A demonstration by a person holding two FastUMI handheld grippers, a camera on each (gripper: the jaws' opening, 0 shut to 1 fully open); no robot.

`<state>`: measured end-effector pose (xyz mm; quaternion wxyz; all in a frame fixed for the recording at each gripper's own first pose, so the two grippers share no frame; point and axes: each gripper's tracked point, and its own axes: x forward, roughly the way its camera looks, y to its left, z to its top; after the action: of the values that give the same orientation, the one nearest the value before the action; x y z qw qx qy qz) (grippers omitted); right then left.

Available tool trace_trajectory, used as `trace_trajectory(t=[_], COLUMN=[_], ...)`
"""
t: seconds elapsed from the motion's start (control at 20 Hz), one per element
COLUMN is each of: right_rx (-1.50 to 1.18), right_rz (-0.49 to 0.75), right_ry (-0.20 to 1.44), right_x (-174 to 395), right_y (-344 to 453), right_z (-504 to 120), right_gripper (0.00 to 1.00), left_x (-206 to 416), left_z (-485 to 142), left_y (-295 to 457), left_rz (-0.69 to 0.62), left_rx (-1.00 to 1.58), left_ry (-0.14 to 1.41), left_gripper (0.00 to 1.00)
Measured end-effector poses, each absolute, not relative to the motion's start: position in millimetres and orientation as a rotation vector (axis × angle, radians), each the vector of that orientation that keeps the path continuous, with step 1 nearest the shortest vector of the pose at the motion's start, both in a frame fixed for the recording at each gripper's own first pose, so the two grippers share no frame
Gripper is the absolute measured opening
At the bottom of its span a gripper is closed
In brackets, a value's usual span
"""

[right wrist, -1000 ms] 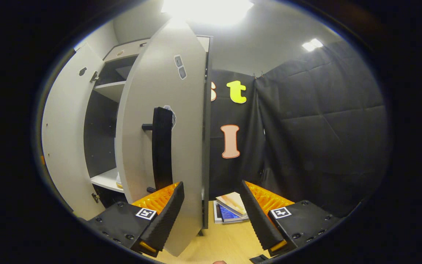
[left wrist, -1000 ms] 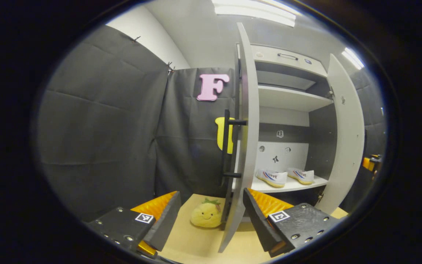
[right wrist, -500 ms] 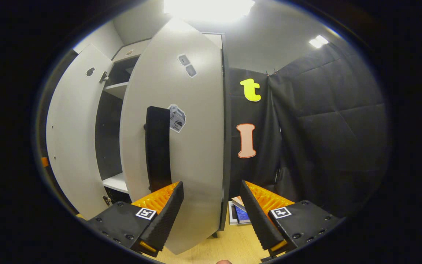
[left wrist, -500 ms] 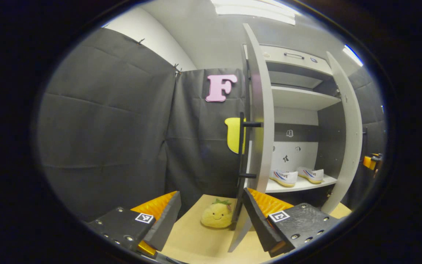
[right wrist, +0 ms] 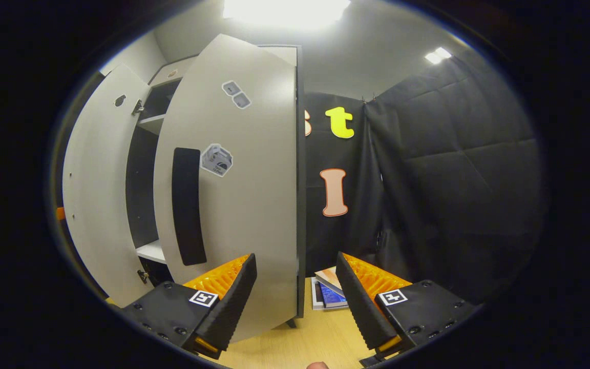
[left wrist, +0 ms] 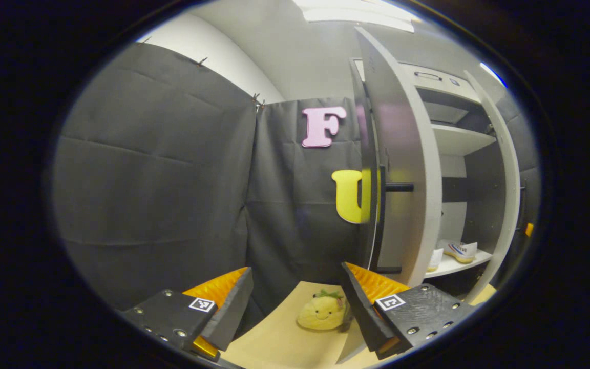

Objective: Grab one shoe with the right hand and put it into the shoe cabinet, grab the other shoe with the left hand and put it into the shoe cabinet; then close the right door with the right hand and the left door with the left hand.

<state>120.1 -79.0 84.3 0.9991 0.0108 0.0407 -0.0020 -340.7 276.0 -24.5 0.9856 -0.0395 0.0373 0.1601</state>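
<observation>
With a shoe (left wrist: 460, 250) shelved in the cabinet at three o'clock, both doors are mid-closure: the right gripper (right wrist: 295, 292), fingers wide and empty, flanks the right door (right wrist: 244, 205) edge, while the left gripper (left wrist: 295, 302), likewise wide, nudges the left door (left wrist: 402, 169).

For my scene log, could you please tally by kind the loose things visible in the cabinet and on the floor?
Shoes: 2 on the cabinet's lower shelf, the nearer one partly hidden
Plush toy: 1
Books: a stack, count unclear
Total: 3, plus the stack
</observation>
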Motion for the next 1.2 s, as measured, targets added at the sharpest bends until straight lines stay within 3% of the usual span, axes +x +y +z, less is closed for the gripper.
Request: trace_trajectory(t=[0.1, 0.2, 0.3, 1.2], right_rx=[0.016, 0.017, 0.017, 0.010], right_rz=[-0.022, -0.033, -0.046, -0.041], right_ry=[0.089, 0.104, 0.112, 0.133], right_x=[116.4, 112.8, 108.4, 91.5], right_y=[-88.4, -95.3, -101.0, -102.9], right_z=[80.6, 75.2, 72.3, 59.6], right_gripper=[0.98, 0.93, 0.98, 0.98], left_x=[-331.2, -319.9, -318.2, -323.2], left_z=[-26.2, -29.6, -28.4, -5.7], left_y=[278.9, 274.7, 273.7, 250.3], left_rz=[0.320, 0.308, 0.309, 0.159], left_rx=[-0.082, -0.085, -0.075, -0.098], left_ry=[0.075, 0.081, 0.067, 0.036], left_gripper=[0.98, 0.98, 0.96, 0.94])
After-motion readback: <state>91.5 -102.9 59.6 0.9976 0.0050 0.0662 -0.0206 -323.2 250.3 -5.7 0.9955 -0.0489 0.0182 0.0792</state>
